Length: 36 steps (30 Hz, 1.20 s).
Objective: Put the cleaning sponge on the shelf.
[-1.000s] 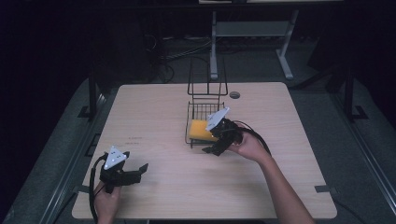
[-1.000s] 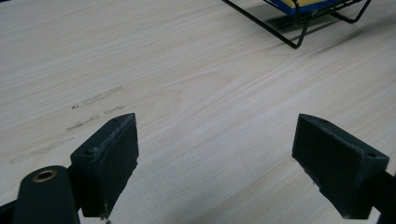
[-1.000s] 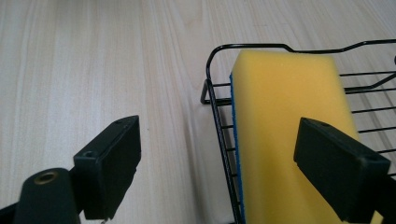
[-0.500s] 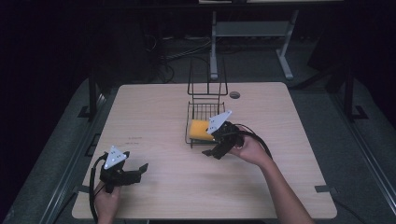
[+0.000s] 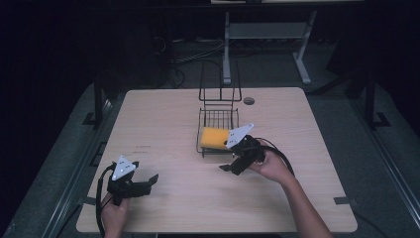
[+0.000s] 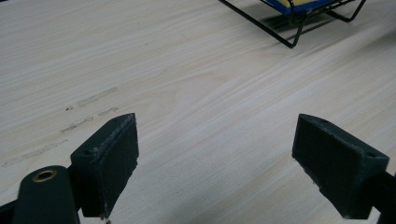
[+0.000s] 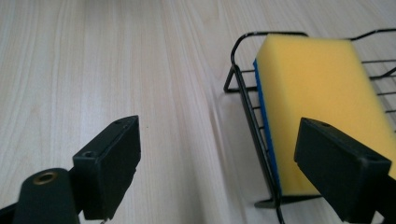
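Both my grippers empty, jaws spread; right gripper [image 5: 233, 166] hovers beside the sponge [image 7: 322, 102], could snag the wire rack [image 7: 252, 121] and drag it

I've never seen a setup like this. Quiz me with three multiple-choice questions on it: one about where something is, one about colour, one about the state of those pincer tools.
1. Where does the sponge lie?
A. in the black wire rack
B. on the bare table
C. between the left gripper's jaws

2. What colour is the sponge's thin side layer?
A. green
B. blue
C. red

3. How do the jaws of the right gripper stand?
A. shut on the sponge
C. shut on nothing
B. open, holding nothing

Answers: 1 A, rack wires surround it; 2 B, a blue edge shows under the yellow top; 3 B, the right gripper view shows a wide gap between the jaws.
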Available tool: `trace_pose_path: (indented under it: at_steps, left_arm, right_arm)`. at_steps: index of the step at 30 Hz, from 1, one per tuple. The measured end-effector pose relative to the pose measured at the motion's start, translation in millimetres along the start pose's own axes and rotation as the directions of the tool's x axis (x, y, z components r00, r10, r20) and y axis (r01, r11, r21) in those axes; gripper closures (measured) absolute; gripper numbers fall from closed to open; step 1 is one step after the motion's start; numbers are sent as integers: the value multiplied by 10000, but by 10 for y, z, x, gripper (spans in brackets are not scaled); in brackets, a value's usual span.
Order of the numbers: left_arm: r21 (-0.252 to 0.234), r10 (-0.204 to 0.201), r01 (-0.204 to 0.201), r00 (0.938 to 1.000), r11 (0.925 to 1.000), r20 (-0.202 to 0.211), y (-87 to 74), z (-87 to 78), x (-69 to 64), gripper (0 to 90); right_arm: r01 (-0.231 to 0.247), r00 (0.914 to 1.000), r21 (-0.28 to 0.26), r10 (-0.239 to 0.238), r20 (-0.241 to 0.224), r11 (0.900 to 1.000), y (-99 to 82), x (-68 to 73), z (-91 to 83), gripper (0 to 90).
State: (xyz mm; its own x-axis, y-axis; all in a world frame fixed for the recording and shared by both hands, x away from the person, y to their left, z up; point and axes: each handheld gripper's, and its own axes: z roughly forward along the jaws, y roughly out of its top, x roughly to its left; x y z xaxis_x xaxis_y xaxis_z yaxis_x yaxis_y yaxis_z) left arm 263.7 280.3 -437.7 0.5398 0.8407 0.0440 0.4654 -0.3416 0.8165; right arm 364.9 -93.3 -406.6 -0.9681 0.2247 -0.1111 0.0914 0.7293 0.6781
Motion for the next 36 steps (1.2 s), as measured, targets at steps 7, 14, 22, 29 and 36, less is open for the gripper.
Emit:
trace_pose_path:
  at_steps: [7,14,22,29,36]
  left_arm:
    - [-31,-14,14,10000,10000,-12,-3,-9,6,141]
    - [-5,-14,14,10000,10000,-8,-2,-6,5,141]
    - [-38,-24,23,10000,10000,-24,-4,-3,9,140]
    - [-29,-9,9,10000,10000,-17,-3,-6,6,141]
    - [-22,-3,3,10000,10000,-29,-3,-5,6,141]
  right_arm:
    - [-116,9999,189,116,-18,9998,-93,28,-11,144]
    - [-172,9998,215,172,-28,9996,-149,53,-26,144]
    - [-337,9994,346,338,-36,9988,-233,75,-56,145]
    - [-443,9990,369,444,-27,9983,-296,96,-80,145]
    - [-570,9984,443,571,-12,9974,-363,114,-92,145]
